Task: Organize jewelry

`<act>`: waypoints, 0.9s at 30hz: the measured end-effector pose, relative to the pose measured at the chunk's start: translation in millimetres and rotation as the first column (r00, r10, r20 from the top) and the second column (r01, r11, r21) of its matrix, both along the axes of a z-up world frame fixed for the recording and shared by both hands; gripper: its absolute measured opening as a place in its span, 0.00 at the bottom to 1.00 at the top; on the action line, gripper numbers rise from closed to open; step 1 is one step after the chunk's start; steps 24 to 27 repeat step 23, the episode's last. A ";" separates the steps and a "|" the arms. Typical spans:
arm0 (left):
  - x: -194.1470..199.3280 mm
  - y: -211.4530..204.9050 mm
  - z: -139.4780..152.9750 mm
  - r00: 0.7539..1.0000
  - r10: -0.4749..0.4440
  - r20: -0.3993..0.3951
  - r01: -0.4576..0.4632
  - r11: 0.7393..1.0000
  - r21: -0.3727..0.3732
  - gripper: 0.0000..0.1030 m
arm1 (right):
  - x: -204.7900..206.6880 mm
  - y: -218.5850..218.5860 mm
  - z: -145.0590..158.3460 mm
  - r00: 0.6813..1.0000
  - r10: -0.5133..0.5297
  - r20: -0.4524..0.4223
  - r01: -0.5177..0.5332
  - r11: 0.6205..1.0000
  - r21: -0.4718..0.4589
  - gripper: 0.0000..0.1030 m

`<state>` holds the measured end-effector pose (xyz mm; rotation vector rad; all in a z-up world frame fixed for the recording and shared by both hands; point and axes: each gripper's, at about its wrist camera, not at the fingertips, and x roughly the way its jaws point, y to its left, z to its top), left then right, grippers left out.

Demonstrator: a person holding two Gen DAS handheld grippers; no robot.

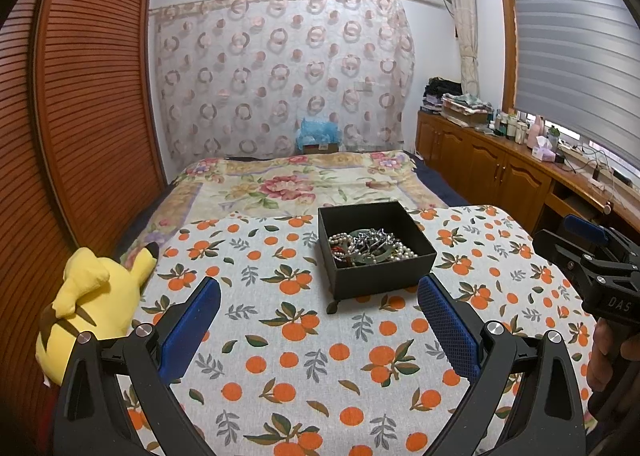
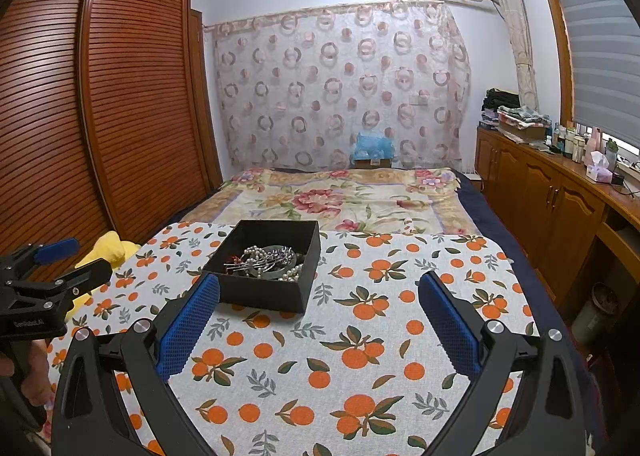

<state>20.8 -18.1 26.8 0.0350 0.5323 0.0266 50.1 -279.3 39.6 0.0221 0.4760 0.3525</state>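
ahead of left gripper [image 1: 319, 298], black box [image 1: 376, 268]

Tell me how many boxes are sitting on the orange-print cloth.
1: a black box near the cloth's far edge, open-topped, holding tangled pearl strands and metal pieces. No other box shows on the cloth in either view.

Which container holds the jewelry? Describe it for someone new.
Find the orange-print tablecloth at the foot of the floral bed. On it stands an open square black box, the cloth's only item, holding tangled pearl strands and silver pieces; both open grippers are short of it.
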 end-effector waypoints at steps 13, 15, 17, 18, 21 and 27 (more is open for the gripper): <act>-0.3 1.0 -1.1 1.000 0.000 0.001 0.000 1.000 -0.002 0.92 | 0.0 -0.5 -0.6 1.000 0.000 0.001 0.000 1.000 0.000 0.97; -0.9 -0.6 -0.1 1.000 0.000 0.001 0.000 1.000 -0.001 0.92 | 0.6 0.5 -0.4 1.000 -0.001 -0.001 0.001 1.000 0.001 0.97; -0.7 -1.4 0.3 1.000 0.001 0.000 -0.001 1.000 -0.002 0.92 | 0.1 0.4 -0.1 1.000 0.000 0.000 0.000 1.000 0.001 0.97; -0.8 -1.5 0.2 1.000 0.001 -0.001 -0.001 1.000 -0.003 0.92 | 0.2 0.4 -0.1 1.000 0.000 0.000 0.000 1.000 0.001 0.97; -1.1 -0.2 -0.4 1.000 -0.001 0.001 0.001 1.000 -0.005 0.92 | 0.5 -0.2 -0.2 1.000 -0.001 0.000 0.001 1.000 0.003 0.97; -1.0 -0.5 -0.4 1.000 0.000 0.001 0.000 1.000 -0.003 0.92 | 0.2 0.0 -0.2 1.000 -0.001 0.000 0.001 1.000 0.002 0.97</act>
